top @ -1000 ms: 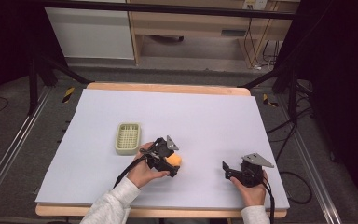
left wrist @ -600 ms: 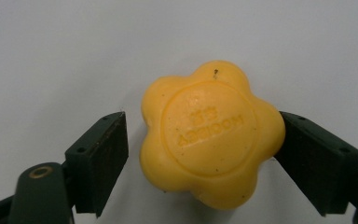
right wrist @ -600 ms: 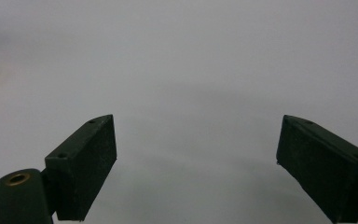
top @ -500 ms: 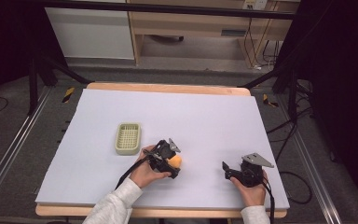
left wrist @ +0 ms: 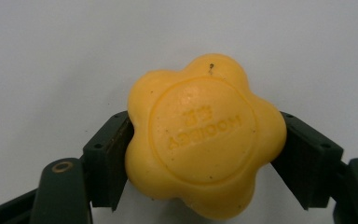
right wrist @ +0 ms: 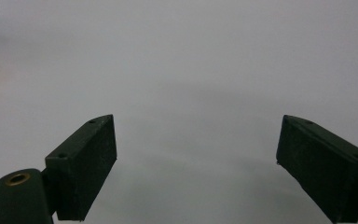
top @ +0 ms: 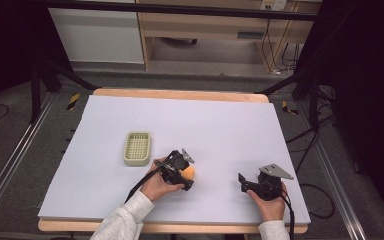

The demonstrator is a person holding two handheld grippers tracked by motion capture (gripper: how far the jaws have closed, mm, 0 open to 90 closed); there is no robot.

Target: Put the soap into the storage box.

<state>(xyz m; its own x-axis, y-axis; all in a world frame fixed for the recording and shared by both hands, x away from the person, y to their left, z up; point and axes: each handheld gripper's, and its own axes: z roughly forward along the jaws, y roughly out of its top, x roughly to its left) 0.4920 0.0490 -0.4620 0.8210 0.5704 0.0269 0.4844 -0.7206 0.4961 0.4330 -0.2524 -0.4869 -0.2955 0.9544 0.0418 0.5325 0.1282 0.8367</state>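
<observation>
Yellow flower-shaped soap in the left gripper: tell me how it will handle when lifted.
The soap looks like a solid moulded bar, so probably stiff. The left gripper presses on its rounded lobes, and the smooth, waxy surface could let it slip or twist. It seems flat-faced, so likely to lie still rather than roll.

Tongs (right wrist: 196, 168) agape, bare pale table (right wrist: 191, 60)

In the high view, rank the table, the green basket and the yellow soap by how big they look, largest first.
1. Table, by far the largest.
2. Green basket.
3. Yellow soap, smallest as seen, though the left gripper clamping it covers part of it, so its full outline cannot be judged here.
</observation>
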